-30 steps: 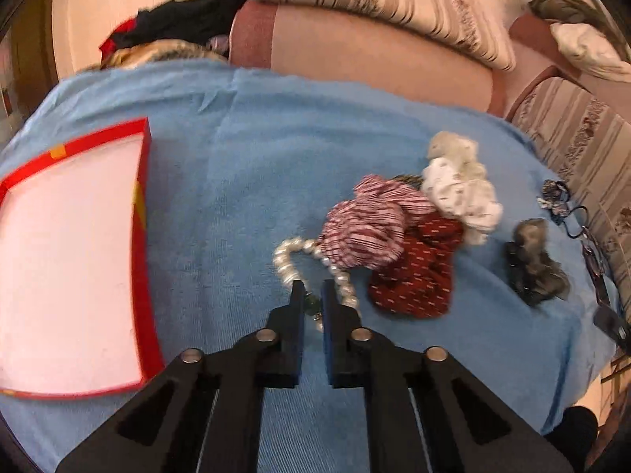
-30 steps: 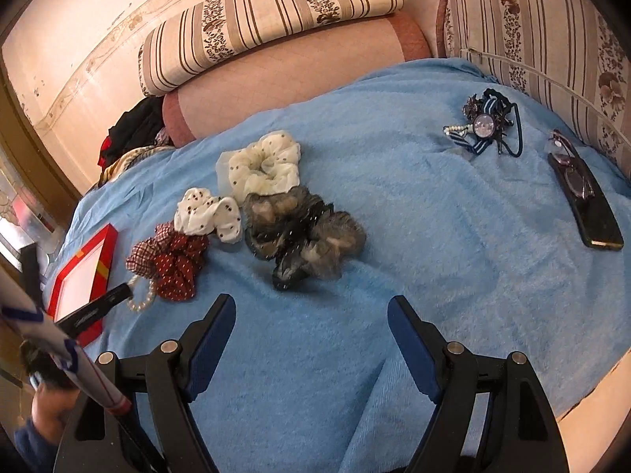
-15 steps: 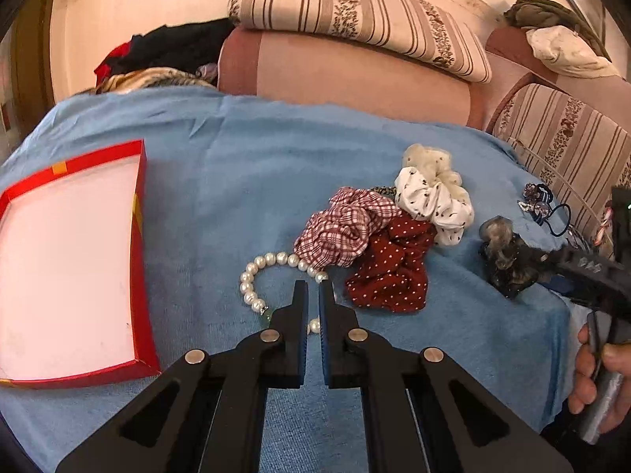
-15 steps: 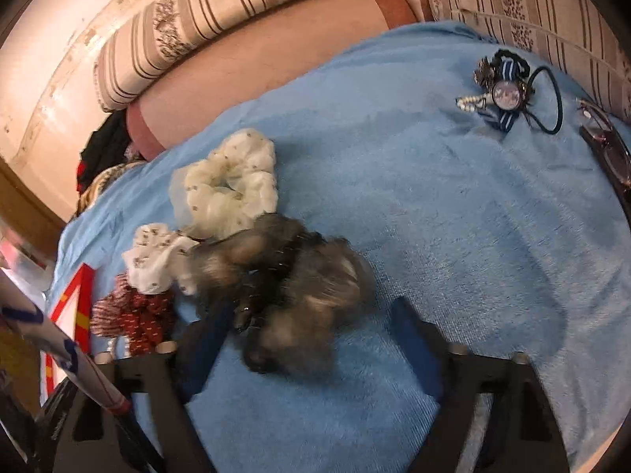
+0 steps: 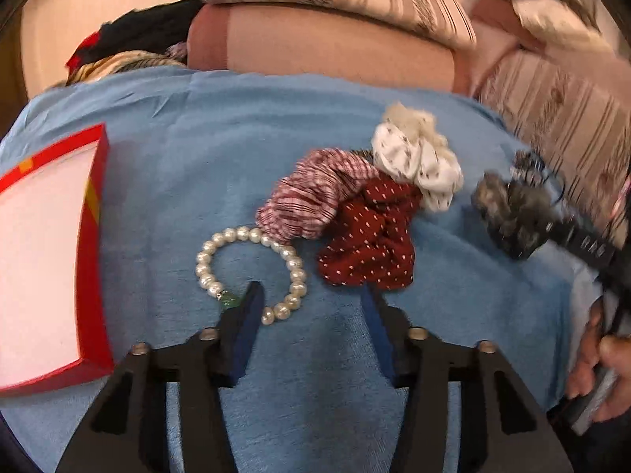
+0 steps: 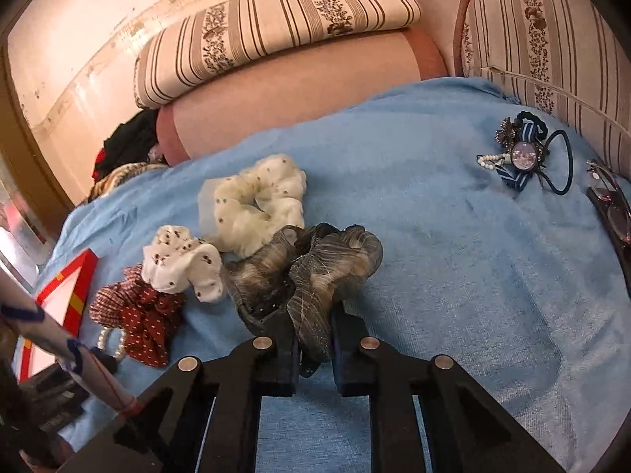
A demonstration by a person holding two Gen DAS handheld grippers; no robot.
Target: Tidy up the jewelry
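Observation:
A pearl bracelet (image 5: 248, 272) with a green bead lies on the blue towel (image 5: 197, 181). My left gripper (image 5: 311, 295) hovers just over it, its jaws opening. The left fingertip (image 5: 252, 295) sits inside the loop and the pearls of the right side lie between the fingers, unpressed. A red box (image 5: 90, 236) with a white inside stands to the left. In the right wrist view my right gripper (image 6: 315, 329) is closing on a sheer grey-brown scrunchie (image 6: 315, 268), with fabric pinched between its pads.
Checked (image 5: 315, 201), red dotted (image 5: 370, 244) and white (image 5: 418, 161) scrunchies lie bunched past the bracelet, and a cream one (image 6: 252, 201) sits farther back. Hair ties with a brooch (image 6: 524, 153) and glasses on a phone (image 6: 611, 213) lie far right. Striped sofa cushions (image 6: 276, 31) border the towel.
My left gripper's jaws were shut over the bracelet's clasp and now stand apart. My right gripper moved forward onto the grey-brown scrunchie and its wide jaws closed on it.

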